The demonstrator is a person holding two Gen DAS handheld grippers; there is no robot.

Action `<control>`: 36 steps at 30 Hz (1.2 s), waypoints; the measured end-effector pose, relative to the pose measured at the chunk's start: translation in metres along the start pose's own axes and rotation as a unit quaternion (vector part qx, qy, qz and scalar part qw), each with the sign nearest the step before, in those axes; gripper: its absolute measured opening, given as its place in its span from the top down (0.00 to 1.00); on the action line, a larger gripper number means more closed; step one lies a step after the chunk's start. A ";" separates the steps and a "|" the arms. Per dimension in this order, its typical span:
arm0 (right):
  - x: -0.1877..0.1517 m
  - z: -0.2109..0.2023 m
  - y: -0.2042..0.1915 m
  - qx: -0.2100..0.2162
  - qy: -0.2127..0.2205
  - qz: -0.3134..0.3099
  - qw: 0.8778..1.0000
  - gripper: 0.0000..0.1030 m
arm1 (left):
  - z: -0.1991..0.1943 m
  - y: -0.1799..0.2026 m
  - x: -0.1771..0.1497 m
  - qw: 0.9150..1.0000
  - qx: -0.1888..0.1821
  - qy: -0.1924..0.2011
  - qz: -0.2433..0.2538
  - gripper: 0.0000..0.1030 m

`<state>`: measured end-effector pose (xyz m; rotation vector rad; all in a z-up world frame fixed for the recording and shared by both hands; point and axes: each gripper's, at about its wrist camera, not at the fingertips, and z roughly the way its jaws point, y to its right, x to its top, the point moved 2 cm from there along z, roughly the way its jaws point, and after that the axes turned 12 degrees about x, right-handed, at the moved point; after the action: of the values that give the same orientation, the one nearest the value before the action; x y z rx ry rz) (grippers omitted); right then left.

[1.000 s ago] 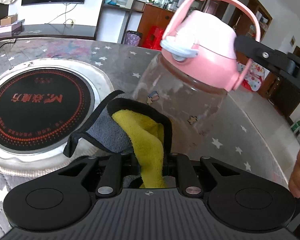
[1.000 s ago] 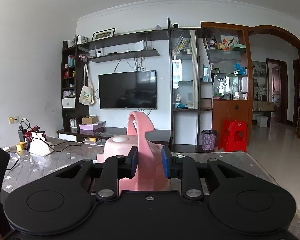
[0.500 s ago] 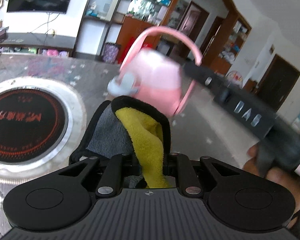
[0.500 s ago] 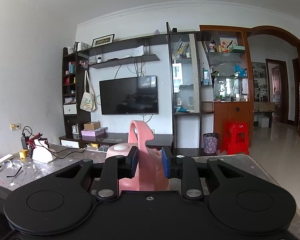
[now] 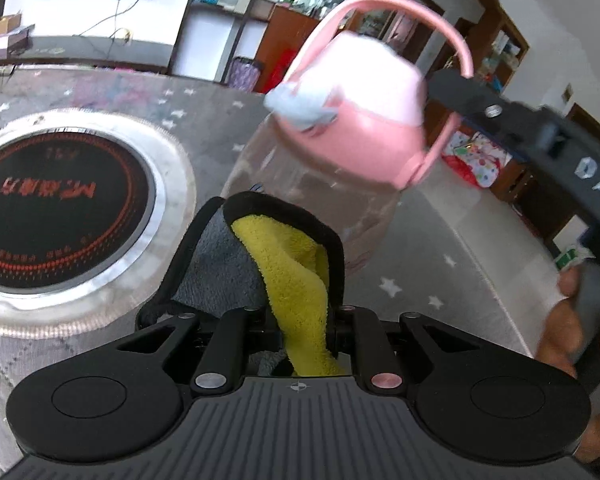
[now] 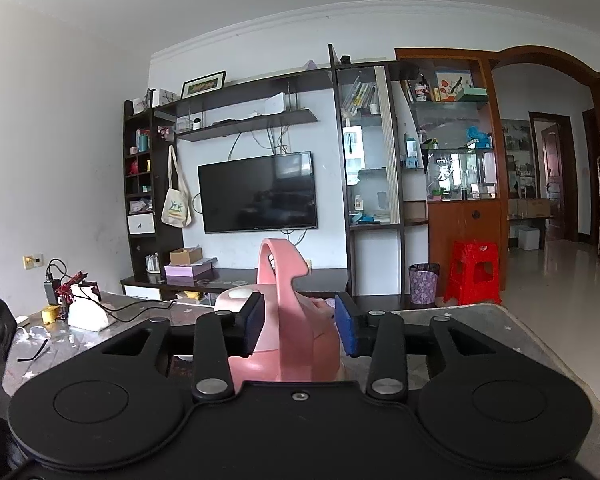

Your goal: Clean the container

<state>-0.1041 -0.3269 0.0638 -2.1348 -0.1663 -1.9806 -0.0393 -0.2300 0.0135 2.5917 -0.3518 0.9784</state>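
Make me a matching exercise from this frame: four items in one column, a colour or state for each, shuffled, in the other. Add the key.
Items
1. bottle lid
2. cloth
3. stool
4. right gripper

Colour or state
A. red, standing on the floor by the cabinet
B. yellow and grey, pinched in the left gripper
C. pink, with a loop handle
D. fingers opening, handle between them, pads clear of it

Pairs: 1-C, 2-B, 3-A, 4-D
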 end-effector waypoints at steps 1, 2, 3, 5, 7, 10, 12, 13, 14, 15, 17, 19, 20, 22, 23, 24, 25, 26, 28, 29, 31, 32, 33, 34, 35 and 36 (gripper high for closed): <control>0.000 0.000 0.000 0.000 -0.001 0.001 1.000 0.57 | 0.001 -0.002 -0.001 1.000 0.001 -0.002 0.000 0.86; -0.001 0.000 0.000 0.001 -0.002 0.001 1.000 0.57 | 0.003 -0.003 -0.002 1.000 0.001 -0.003 0.000 0.86; -0.001 0.000 0.000 0.001 -0.003 0.001 1.000 0.57 | 0.003 -0.004 -0.003 1.000 0.002 -0.004 -0.001 0.86; -0.002 0.001 -0.001 0.000 -0.005 0.000 1.000 0.57 | 0.002 -0.010 -0.002 1.000 0.009 -0.006 -0.011 0.86; -0.001 0.001 -0.002 0.001 -0.006 -0.001 1.000 0.57 | -0.001 -0.014 0.004 1.000 0.010 -0.002 -0.012 0.86; -0.001 0.001 -0.004 0.000 -0.005 -0.002 1.000 0.51 | -0.009 -0.013 0.015 1.000 0.021 0.016 0.004 0.86; -0.002 -0.001 -0.006 -0.002 -0.003 -0.003 1.000 0.51 | -0.013 -0.012 0.022 0.999 0.022 0.025 0.008 0.86; -0.002 -0.001 -0.006 -0.002 -0.002 -0.003 1.000 0.51 | -0.015 -0.012 0.026 0.999 0.023 0.030 0.008 0.86; -0.003 -0.001 -0.007 -0.002 -0.002 -0.003 1.000 0.51 | -0.017 -0.012 0.031 0.999 0.024 0.034 0.008 0.86; -0.003 -0.001 -0.008 -0.003 -0.001 -0.003 1.000 0.51 | -0.019 -0.013 0.035 0.999 0.025 0.038 0.008 0.86; -0.003 -0.001 -0.009 -0.003 0.000 -0.003 1.000 0.51 | -0.022 -0.013 0.043 0.998 0.029 0.049 0.007 0.86; -0.002 -0.003 -0.010 -0.004 0.001 -0.004 1.000 0.51 | -0.025 -0.015 0.050 0.998 0.030 0.059 0.003 0.86; -0.002 -0.003 -0.010 -0.005 0.001 -0.004 1.000 0.51 | -0.027 -0.015 0.052 0.998 0.029 0.061 0.002 0.86; -0.002 -0.004 -0.009 -0.007 0.002 -0.004 1.000 0.50 | -0.028 -0.015 0.055 0.997 0.028 0.065 0.001 0.86; -0.002 -0.004 -0.009 -0.007 0.002 -0.004 1.000 0.50 | -0.028 -0.015 0.057 0.997 0.029 0.067 0.001 0.86; -0.002 -0.003 -0.008 -0.007 0.002 -0.003 1.000 0.50 | -0.027 -0.014 0.056 0.997 0.031 0.066 0.002 0.86; -0.002 -0.003 -0.008 -0.008 0.001 -0.002 1.000 0.50 | -0.025 -0.013 0.055 0.997 0.033 0.066 0.003 0.86; -0.003 -0.003 -0.008 -0.008 0.001 -0.002 1.000 0.50 | -0.024 -0.013 0.053 0.997 0.037 0.064 0.005 0.86; -0.005 -0.003 -0.008 -0.008 -0.001 -0.002 1.000 0.50 | -0.021 -0.013 0.050 0.997 0.045 0.059 0.007 0.86; -0.005 -0.003 -0.008 -0.009 -0.002 -0.001 1.000 0.48 | -0.019 -0.014 0.048 0.997 0.047 0.054 0.006 0.86; -0.007 -0.004 -0.007 -0.011 -0.004 0.000 1.000 0.46 | -0.013 -0.017 0.046 0.998 0.051 0.044 0.003 0.86; -0.007 -0.004 -0.006 -0.012 -0.005 0.001 1.000 0.45 | -0.011 -0.018 0.044 0.998 0.053 0.041 0.003 0.86; -0.008 -0.004 -0.005 -0.013 -0.006 0.001 1.000 0.45 | -0.008 -0.020 0.043 0.998 0.056 0.037 0.004 0.86; -0.009 -0.005 -0.003 -0.014 -0.008 0.002 1.000 0.45 | -0.006 -0.021 0.042 0.998 0.058 0.034 0.003 0.86; -0.010 -0.005 -0.002 -0.015 -0.010 0.003 1.000 0.45 | -0.003 -0.021 0.041 0.998 0.059 0.030 0.003 0.86; -0.011 -0.006 -0.001 -0.016 -0.012 0.004 1.000 0.44 | -0.001 -0.023 0.041 0.998 0.060 0.026 0.001 0.86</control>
<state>-0.1109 -0.3270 0.0528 -2.1754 -0.1313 -1.9674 -0.0019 -0.2131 0.0359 2.6673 -0.2899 1.0982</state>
